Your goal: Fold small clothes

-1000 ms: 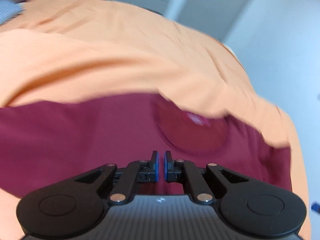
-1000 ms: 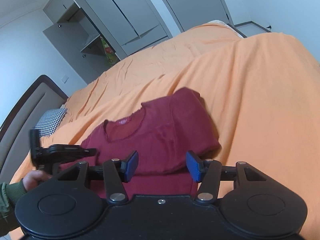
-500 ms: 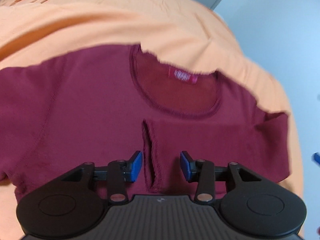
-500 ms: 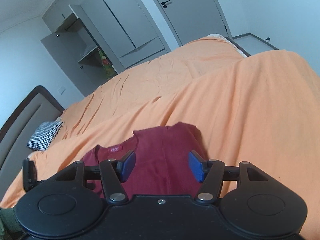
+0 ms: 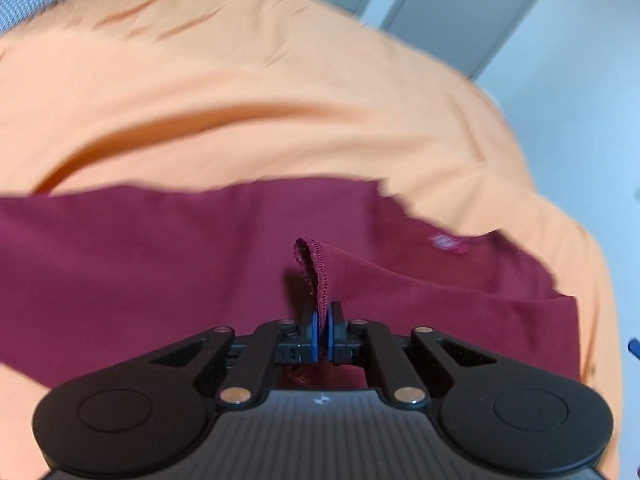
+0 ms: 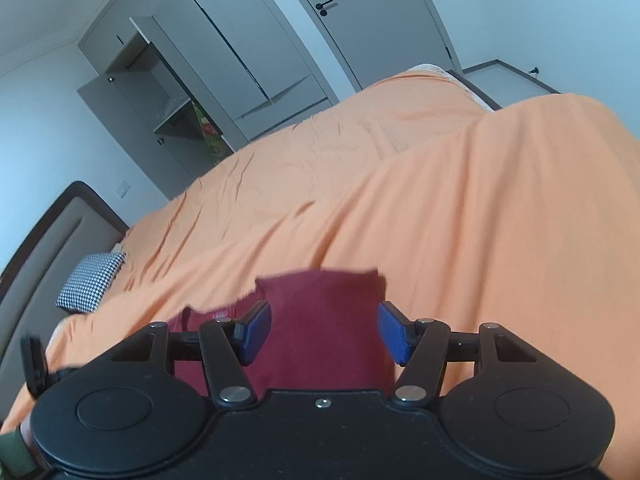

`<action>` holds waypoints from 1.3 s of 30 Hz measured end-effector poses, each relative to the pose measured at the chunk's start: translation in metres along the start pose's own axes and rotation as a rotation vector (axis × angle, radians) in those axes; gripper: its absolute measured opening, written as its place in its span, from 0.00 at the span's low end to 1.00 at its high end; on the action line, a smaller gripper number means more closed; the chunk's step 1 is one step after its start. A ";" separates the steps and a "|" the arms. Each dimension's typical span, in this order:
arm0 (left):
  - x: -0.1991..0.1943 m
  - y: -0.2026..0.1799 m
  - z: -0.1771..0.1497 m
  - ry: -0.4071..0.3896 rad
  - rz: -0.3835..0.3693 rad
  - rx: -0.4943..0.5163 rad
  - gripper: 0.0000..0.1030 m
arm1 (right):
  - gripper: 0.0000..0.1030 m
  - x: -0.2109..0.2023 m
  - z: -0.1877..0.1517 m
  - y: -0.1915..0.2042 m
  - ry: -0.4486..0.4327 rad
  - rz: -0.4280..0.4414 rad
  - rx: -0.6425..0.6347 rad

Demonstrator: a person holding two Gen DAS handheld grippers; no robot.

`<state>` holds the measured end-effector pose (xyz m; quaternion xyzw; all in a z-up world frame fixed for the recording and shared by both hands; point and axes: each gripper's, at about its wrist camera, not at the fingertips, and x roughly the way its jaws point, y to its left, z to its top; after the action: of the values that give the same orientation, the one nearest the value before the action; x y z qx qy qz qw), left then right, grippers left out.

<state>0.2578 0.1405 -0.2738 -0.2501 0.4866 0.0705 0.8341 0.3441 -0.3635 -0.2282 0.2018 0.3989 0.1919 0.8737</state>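
An orange bedspread (image 6: pixel 460 220) covers the whole bed, running from near to the far wardrobe (image 6: pixel 208 80) and door (image 6: pixel 368 16). On its near part lies the dark red top (image 5: pixel 140 272), spread wide from left to right, its neck label (image 5: pixel 444 242) toward the far right. The left claw (image 5: pixel 323 330) is pinched nearly closed on a stitched cuff (image 5: pixel 318 276) that stands up just beyond its tips; the sleeve runs off to the right from there, so I judge the fold will carry that edge across the body. The right claw (image 6: pixel 324 332) hovers wide open over the top's right part, holding nothing. The left claw is the nearer to the work. The top's near hem is hidden under both tools, and the left view is blurred. A checked pillow (image 6: pixel 90 282) lies far left.
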 end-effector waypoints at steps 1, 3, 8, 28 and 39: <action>0.002 0.003 0.000 0.010 0.010 0.003 0.03 | 0.60 0.014 0.006 -0.004 0.013 0.009 0.016; 0.004 0.006 -0.002 0.025 0.013 0.010 0.04 | 0.59 0.045 0.014 -0.015 0.045 0.023 0.071; -0.008 0.015 0.000 -0.040 0.096 0.019 0.04 | 0.53 0.112 0.021 -0.039 0.127 -0.012 0.165; 0.012 0.016 0.001 0.031 0.110 0.035 0.06 | 0.18 0.138 0.010 -0.056 0.117 -0.056 0.239; 0.020 0.023 0.001 0.035 0.102 0.022 0.08 | 0.50 0.081 -0.053 -0.054 0.315 0.096 0.155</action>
<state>0.2610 0.1582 -0.2985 -0.2171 0.5138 0.1033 0.8236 0.3620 -0.3585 -0.3373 0.2546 0.5343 0.2314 0.7721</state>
